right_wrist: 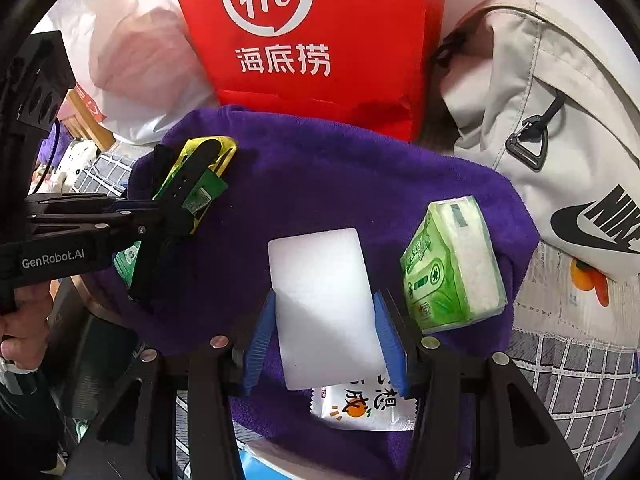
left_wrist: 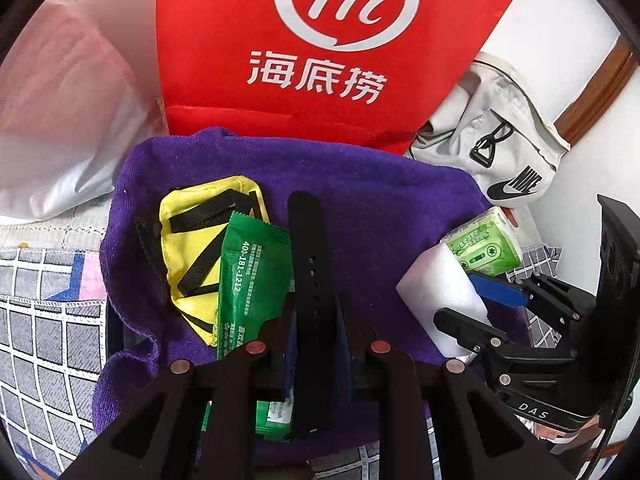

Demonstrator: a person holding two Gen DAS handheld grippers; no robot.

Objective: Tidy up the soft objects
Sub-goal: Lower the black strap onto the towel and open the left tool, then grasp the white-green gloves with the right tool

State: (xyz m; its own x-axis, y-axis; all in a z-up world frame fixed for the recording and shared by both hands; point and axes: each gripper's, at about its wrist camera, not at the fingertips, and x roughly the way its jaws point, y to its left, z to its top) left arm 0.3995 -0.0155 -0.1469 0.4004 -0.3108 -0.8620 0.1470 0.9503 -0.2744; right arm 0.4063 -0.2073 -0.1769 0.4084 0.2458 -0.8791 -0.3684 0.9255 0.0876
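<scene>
A purple towel [left_wrist: 380, 200] [right_wrist: 320, 168] lies spread out with small items on it. My left gripper [left_wrist: 314, 312] [right_wrist: 180, 200] is shut on a black perforated strap [left_wrist: 306, 240] [right_wrist: 196, 168], which hangs over a green packet [left_wrist: 248, 280] and a yellow pouch [left_wrist: 192, 248] with black webbing. My right gripper [right_wrist: 326, 340] [left_wrist: 476, 304] is shut on a white foam block [right_wrist: 320, 280] [left_wrist: 436, 284], its blue pads pressing both long sides. A green tissue pack [right_wrist: 452, 264] [left_wrist: 484, 244] rests just right of the block. A white snack packet [right_wrist: 360, 408] peeks out beneath the block.
A red paper bag [left_wrist: 320, 40] [right_wrist: 312, 20] stands behind the towel. A grey Nike bag [right_wrist: 560, 120] [left_wrist: 500, 148] lies at the right and a white plastic bag [left_wrist: 60, 100] at the left. A checked cloth [left_wrist: 52, 320] covers the surface. A person's hand [right_wrist: 24, 328] holds the left gripper.
</scene>
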